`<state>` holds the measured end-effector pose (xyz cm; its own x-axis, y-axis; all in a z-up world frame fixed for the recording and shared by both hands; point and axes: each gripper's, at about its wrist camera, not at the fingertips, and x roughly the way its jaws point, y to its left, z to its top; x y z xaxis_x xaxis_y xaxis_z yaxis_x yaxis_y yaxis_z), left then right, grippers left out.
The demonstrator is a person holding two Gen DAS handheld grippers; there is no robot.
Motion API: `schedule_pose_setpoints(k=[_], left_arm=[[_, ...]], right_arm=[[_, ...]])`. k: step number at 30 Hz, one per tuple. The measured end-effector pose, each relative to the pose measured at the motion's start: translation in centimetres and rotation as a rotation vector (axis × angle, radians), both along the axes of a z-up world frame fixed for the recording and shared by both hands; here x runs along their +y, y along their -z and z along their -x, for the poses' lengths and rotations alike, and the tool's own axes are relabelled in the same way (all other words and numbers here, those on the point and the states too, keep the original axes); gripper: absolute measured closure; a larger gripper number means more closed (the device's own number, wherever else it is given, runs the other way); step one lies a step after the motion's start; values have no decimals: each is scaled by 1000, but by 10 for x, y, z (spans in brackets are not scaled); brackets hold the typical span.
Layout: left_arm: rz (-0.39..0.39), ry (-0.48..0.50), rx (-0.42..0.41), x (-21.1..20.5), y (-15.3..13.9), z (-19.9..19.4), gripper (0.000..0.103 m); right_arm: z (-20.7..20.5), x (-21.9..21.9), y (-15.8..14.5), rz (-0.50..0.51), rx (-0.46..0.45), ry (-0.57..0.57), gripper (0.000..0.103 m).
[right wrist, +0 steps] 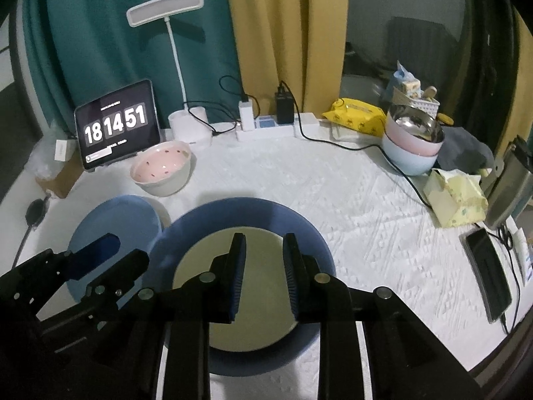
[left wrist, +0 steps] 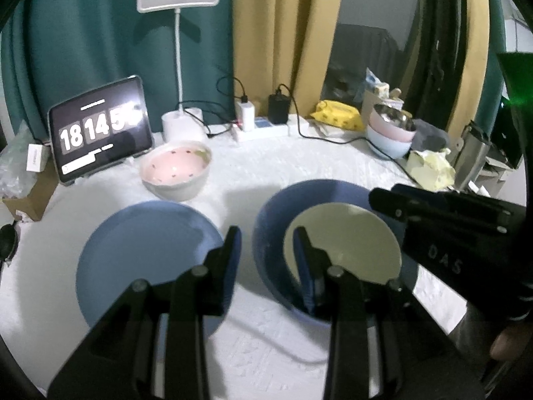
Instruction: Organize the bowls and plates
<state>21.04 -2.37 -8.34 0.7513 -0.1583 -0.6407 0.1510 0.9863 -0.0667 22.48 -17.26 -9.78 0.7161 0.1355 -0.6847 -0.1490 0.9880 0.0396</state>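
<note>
A cream plate (left wrist: 346, 233) (right wrist: 263, 283) lies inside a larger blue plate (left wrist: 266, 226) (right wrist: 266, 210) on the white tablecloth. A second blue plate (left wrist: 140, 250) (right wrist: 113, 220) lies to its left. Behind that stands a white bowl with a pink inside (left wrist: 176, 170) (right wrist: 163, 166). At the back right several bowls are stacked (left wrist: 393, 133) (right wrist: 413, 143), the top one metal. My left gripper (left wrist: 266, 233) (right wrist: 125, 251) hovers open over the gap between the two blue plates, holding nothing. My right gripper (right wrist: 263, 236) hangs open above the cream plate, pads off it.
A tablet showing a clock (right wrist: 116, 126), a white desk lamp (right wrist: 166, 10) and a power strip with cables (right wrist: 266, 126) line the back. At the right are a yellow wipes pack (right wrist: 356, 116), a tissue pack (right wrist: 456, 200), a metal flask (right wrist: 509, 186) and a phone (right wrist: 486, 276).
</note>
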Motion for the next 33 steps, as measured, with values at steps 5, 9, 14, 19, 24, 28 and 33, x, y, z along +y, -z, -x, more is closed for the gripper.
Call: schedule_pose_setpoints(k=[5,9,14,19,24,28,33], left_arm=[[7,-15,-14,13,-5,-2,69],[12,-27,-24,23,-7,-4,69],[16,-46,-35,37,-10,-10,69],[17,-66,-44,52,-11,-17,69],[31,-81,-39,65,-8,-27,69],[38,-96,-28,77,-4,-37,69],[30,-111,-21,91,-2,-48,69]], right_arm=[[-3,11,-6,3,-10,-17,79],[-8,21,-10,9,-13,-28,79],[-16,35,-13,16,-15,-44,79],[-25,48,-14,16,-12,-53,79],[-35,60,-13,28,-2,-62,79],[-45,72,-14,38,3,-72,79],[-56,83,-15,38,5,-80,79]])
